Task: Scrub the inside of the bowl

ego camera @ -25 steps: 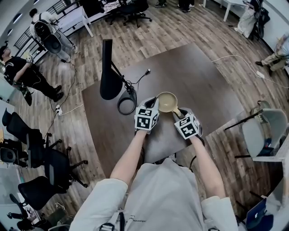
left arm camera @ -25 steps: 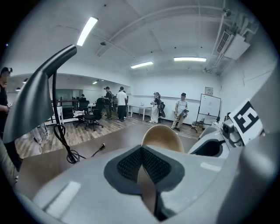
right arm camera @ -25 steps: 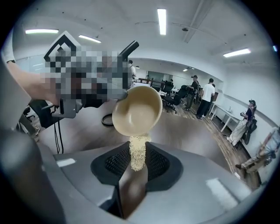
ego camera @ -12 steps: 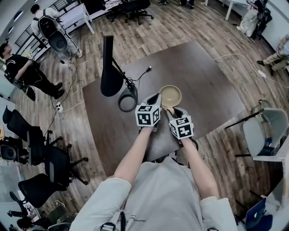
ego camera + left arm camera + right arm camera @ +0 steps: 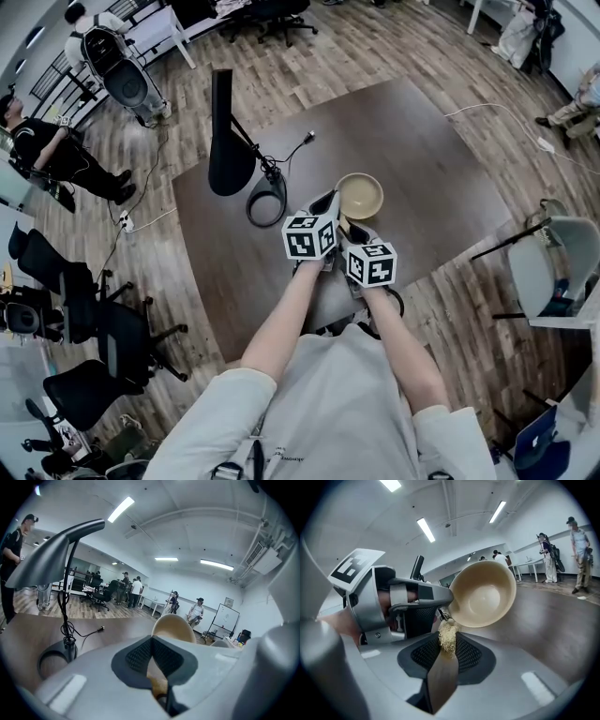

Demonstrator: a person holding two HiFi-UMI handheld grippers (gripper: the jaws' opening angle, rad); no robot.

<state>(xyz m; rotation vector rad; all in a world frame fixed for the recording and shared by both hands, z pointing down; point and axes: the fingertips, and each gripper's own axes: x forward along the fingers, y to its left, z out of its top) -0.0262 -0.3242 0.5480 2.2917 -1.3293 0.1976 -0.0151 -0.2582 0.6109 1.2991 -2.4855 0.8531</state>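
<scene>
A tan bowl (image 5: 359, 195) is held above the dark table, tipped so that its inside faces my right gripper (image 5: 352, 232). My left gripper (image 5: 329, 204) is shut on the bowl's near-left rim. In the left gripper view the bowl (image 5: 173, 626) rises just beyond the closed pads (image 5: 138, 656). My right gripper (image 5: 448, 645) is shut on a flat wooden-handled brush (image 5: 442, 679). Its pale bristles (image 5: 448, 636) sit just below the bowl's rim (image 5: 483, 597), and I cannot tell if they touch it. The left gripper (image 5: 423, 597) grips that rim from the left.
A black desk lamp (image 5: 226, 141) with a round base (image 5: 266, 202) and a loose cable stands left of the bowl on the brown table (image 5: 412, 155). A grey chair (image 5: 551, 272) is at the right and black office chairs (image 5: 84, 328) at the left. People stand far off.
The right gripper with the brush has moved left, close beside the left gripper. The bowl has shifted a little farther away and to the right.
</scene>
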